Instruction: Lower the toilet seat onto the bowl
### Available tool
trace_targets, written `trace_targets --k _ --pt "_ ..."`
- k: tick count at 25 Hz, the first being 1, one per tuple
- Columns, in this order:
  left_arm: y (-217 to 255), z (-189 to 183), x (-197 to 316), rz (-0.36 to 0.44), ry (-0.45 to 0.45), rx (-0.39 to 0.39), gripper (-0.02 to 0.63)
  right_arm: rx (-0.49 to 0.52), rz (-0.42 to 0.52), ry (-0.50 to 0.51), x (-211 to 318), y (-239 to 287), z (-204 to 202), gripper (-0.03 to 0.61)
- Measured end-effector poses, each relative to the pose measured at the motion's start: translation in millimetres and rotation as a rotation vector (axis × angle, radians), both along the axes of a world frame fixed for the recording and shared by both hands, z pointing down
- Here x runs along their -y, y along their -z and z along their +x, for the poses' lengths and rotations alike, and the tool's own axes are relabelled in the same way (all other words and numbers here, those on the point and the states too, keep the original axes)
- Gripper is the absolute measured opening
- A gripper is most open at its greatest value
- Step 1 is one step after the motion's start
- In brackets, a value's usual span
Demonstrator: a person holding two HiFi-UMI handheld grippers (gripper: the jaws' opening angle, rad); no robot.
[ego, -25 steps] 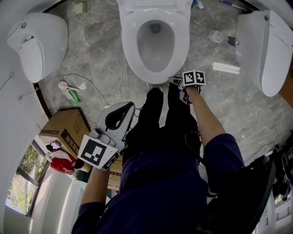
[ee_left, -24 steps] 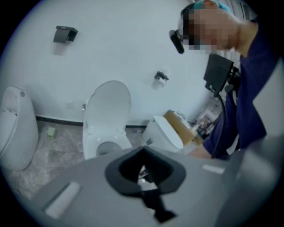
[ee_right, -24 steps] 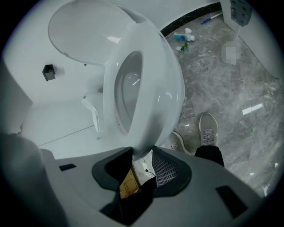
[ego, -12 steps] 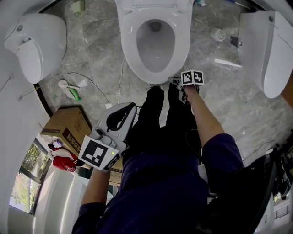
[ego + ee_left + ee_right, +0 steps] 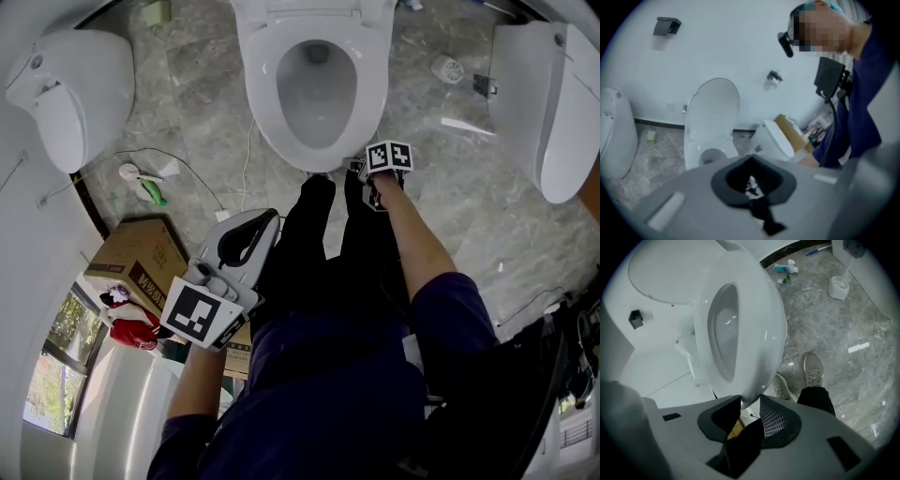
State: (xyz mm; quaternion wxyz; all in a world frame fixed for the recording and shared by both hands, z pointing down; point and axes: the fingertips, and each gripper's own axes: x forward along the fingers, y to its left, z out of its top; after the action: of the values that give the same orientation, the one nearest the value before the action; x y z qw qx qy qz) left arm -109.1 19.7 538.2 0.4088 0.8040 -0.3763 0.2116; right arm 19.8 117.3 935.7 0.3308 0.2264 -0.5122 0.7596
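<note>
The white toilet seat point(image 5: 369, 86) lies low over the bowl point(image 5: 319, 167); I cannot tell whether it rests on it. The lid point(image 5: 670, 268) stands up behind. My right gripper point(image 5: 360, 168) is at the seat's front edge. In the right gripper view the rim of the seat point(image 5: 759, 324) sits between the two pads, and my right gripper point(image 5: 747, 401) is shut on it. My left gripper point(image 5: 272, 217) is held back beside the person's left thigh, far from the toilet. In the left gripper view its jaws point(image 5: 752, 185) are together with nothing held.
White wall-hung fixtures stand at the left point(image 5: 66, 94) and right point(image 5: 544, 103). A cardboard box point(image 5: 131, 267) lies at the lower left, with a cable point(image 5: 187, 173) on the marble floor. A toilet brush holder point(image 5: 445, 68) is at the back right. The person's shoes point(image 5: 813, 371) stand before the bowl.
The right gripper has edged slightly left and down with the seat's front edge. The left gripper has hardly moved.
</note>
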Motion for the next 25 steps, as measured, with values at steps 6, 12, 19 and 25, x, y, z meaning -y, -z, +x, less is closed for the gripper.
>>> trace_targets --k 6,12,19,25 --pt "5.8 7.3 6.9 0.022 -0.006 -0.009 0.002 -0.027 0.025 0.029 2.2 6.7 8.2 0.078" --pt "29.2 15.4 6.4 0.09 -0.045 -0.025 0.002 0.042 0.193 -0.057 40.5 55.3 9.9 0.044" --pt "89.0 27.5 7.4 0.221 -0.062 -0.044 0.002 0.235 0.604 -0.046 110.0 207.4 -15.7 0.025" --pt "141.8 31.4 8.8 0.355 -0.054 -0.062 0.002 0.384 0.972 0.085 140.3 383.3 -35.7 0.025"
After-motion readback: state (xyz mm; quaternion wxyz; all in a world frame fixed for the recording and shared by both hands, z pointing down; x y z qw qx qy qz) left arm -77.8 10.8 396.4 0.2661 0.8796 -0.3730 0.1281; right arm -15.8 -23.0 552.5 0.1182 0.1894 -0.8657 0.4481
